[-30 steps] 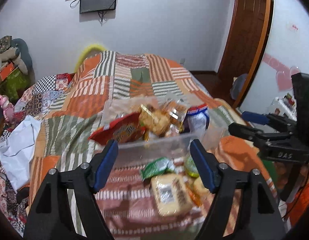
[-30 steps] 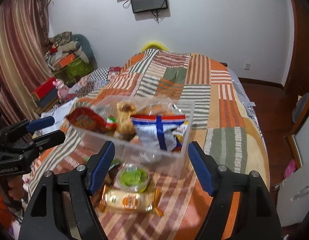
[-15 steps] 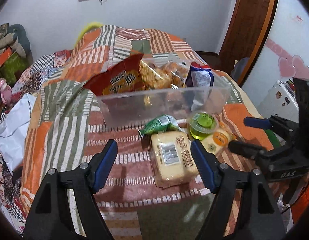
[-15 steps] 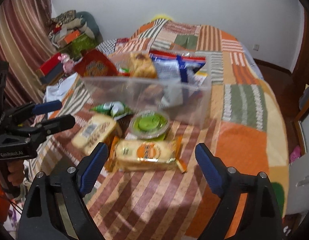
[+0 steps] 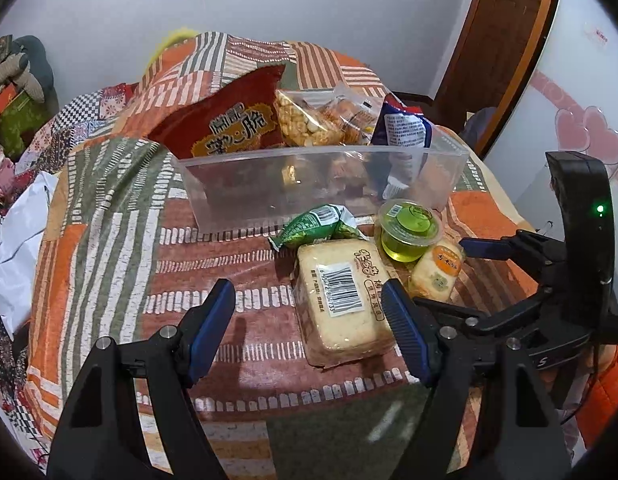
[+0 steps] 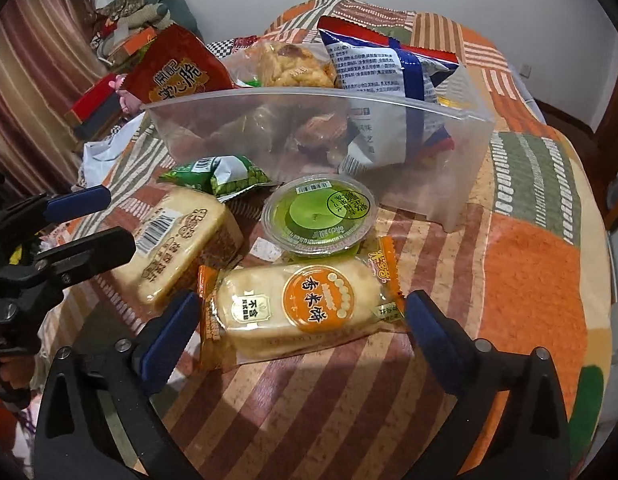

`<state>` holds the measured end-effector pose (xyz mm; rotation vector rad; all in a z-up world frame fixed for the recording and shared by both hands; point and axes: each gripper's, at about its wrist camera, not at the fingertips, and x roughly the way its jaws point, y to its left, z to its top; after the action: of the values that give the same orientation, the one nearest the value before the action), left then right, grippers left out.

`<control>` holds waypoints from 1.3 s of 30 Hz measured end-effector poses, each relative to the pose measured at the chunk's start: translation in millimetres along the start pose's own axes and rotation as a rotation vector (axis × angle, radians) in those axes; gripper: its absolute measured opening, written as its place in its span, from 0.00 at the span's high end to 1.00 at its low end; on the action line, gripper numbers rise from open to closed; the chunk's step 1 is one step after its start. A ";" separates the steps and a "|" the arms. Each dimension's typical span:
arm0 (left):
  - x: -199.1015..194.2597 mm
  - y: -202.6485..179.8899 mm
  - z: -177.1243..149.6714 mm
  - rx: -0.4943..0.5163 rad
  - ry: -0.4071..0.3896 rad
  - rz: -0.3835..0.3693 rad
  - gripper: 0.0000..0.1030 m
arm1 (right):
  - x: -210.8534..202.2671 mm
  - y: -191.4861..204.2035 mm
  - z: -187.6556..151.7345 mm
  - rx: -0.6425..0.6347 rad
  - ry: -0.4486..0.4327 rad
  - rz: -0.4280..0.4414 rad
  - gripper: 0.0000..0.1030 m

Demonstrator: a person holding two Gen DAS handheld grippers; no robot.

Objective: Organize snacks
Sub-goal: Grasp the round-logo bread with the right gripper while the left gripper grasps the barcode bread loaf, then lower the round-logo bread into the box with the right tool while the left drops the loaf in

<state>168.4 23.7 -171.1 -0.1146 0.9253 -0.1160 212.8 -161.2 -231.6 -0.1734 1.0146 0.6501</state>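
A clear plastic bin [image 5: 237, 196] [image 6: 461, 160] on the patchwork bedspread holds a red bag [image 5: 229, 128], a clear bag of puffed snacks [image 5: 309, 120] and a blue-and-white bag [image 6: 389, 68]. In front of it lie a green pea packet [image 5: 313, 226], a pale cake block with a barcode [image 5: 341, 300] [image 6: 177, 244], a green jelly cup [image 6: 317, 216] and an orange rice-cracker packet [image 6: 301, 312]. My left gripper [image 5: 307, 286] is open just above the cake block. My right gripper [image 6: 301, 298] is opening its jaws; the rice-cracker packet lies between them, untouched.
The bedspread [image 6: 529, 272] drops away at its right edge. White cloth [image 5: 13, 240] and piled boxes and toys [image 6: 121, 28] sit left of the bed. A wooden door [image 5: 497, 40] stands at the back right. Each gripper shows at the side of the other's view.
Both grippers have sunk and tipped down from above the bin to the loose snacks in front of it. The right gripper's jaws have spread wider.
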 end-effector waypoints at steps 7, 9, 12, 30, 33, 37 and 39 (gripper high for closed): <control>14.5 -6.4 -0.8 -0.008 0.037 -0.033 0.27 | -2.0 -8.0 -1.7 0.010 -0.021 0.020 0.09; 17.0 -9.0 -0.2 -0.006 0.040 -0.039 0.27 | -6.4 -13.5 -4.5 0.019 -0.032 0.044 0.19; 21.2 -13.3 0.3 -0.004 0.050 -0.052 0.27 | -12.8 -20.8 -10.6 0.029 -0.044 0.047 0.21; 37.3 -16.6 -5.3 0.002 0.057 -0.032 0.46 | -52.3 -40.0 -14.7 0.088 -0.156 0.012 0.22; 28.1 -14.0 -6.3 0.002 0.043 -0.041 0.46 | -57.8 -39.3 -9.7 0.092 -0.179 0.018 0.22; 13.5 -5.8 -5.7 -0.016 0.012 -0.039 0.46 | -65.3 -37.0 -2.3 0.094 -0.214 0.022 0.22; 4.6 -2.5 -3.6 -0.027 -0.011 -0.041 0.46 | -67.8 -35.5 0.8 0.092 -0.228 0.024 0.22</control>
<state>168.1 20.4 -176.6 -0.1587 0.9139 -0.1406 209.6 -217.9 -180.4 -0.0056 0.8258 0.6278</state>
